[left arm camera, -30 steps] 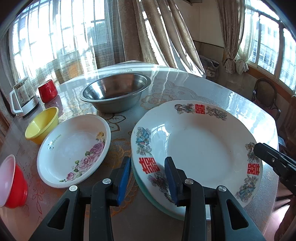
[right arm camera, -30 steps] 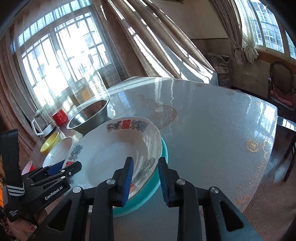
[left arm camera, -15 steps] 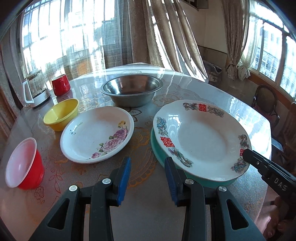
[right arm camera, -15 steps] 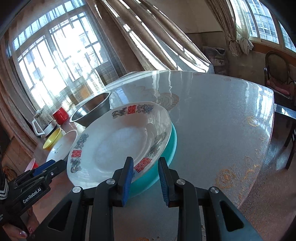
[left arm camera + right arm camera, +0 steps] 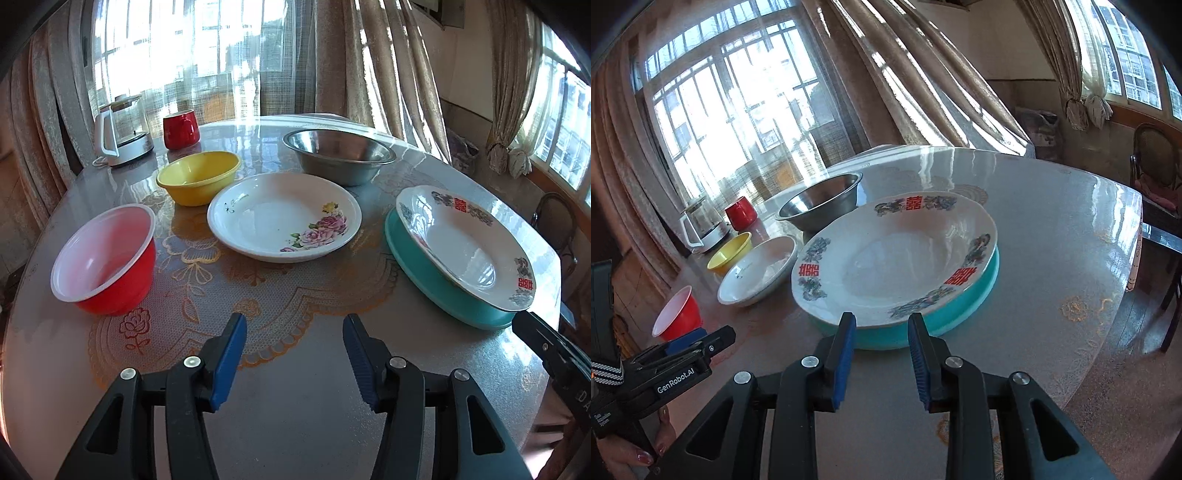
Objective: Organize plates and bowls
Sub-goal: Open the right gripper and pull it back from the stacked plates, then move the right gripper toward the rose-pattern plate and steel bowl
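Note:
A white plate with red characters point(image 5: 461, 240) point(image 5: 897, 254) lies stacked on a teal plate point(image 5: 424, 273) point(image 5: 960, 310) at the right of the table. Left of the stack sit a white rose-pattern plate point(image 5: 280, 216) point(image 5: 759, 271), a yellow bowl point(image 5: 199, 175) point(image 5: 731, 251), a red bowl with a white inside point(image 5: 105, 258) point(image 5: 677, 314) and a steel bowl point(image 5: 338, 153) point(image 5: 823, 203). My left gripper point(image 5: 293, 354) hovers over bare table near the front edge, jaws opening, nothing between them. My right gripper point(image 5: 881, 354) stands open just short of the stack's near rim, holding nothing.
A glass kettle point(image 5: 120, 129) and a red mug point(image 5: 181, 127) stand at the table's far left. The round table point(image 5: 295, 424) has a glass top over a lace cloth. A chair point(image 5: 1156, 166) stands at the right, curtained windows behind.
Both grippers have drawn back from the plate stack. The left gripper let go of the characters plate's rim, swung left toward the table's middle, and its jaws have spread wider.

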Motion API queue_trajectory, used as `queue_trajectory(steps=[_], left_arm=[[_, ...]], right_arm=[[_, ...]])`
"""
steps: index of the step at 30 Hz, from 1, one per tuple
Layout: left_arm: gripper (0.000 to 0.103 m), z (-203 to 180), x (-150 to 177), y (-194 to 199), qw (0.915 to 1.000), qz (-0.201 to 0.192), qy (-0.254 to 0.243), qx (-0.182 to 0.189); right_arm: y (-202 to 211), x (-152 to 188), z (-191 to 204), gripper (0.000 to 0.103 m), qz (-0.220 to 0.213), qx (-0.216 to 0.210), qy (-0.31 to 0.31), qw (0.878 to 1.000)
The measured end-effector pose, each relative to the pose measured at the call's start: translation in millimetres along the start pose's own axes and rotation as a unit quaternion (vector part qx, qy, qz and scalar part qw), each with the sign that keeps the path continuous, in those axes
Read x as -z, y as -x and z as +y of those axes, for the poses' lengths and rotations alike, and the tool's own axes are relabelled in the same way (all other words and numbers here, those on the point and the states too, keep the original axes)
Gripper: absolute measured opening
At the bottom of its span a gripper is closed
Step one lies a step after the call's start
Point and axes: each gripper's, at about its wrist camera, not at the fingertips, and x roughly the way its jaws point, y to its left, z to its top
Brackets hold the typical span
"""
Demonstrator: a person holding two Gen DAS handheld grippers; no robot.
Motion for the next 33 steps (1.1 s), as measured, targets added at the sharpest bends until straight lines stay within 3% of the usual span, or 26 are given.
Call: queue_trajectory(steps=[10,18,29,33], left_arm=[[0.063,35,6,-10,0.9985,0.020,0.047,-0.022],[0.073,48,-13,-16,0.9973,-0.004,0.071,-0.018],[0.076,68,-33,-37,0.9910,0.030,0.130,-0.014],[0.076,66,-39,-40,0.9923,0.024,0.120,-0.019]], right_arm=[[-23,21,53,0.029,0.039,-0.037,0.058,0.997],[-38,26,75,0.029,0.061,-0.045,0.074,0.994],[-49,14,95,0.029,0.065,-0.043,0.084,0.993],[-58,4,98,0.029,0.071,-0.042,0.077,0.994]])
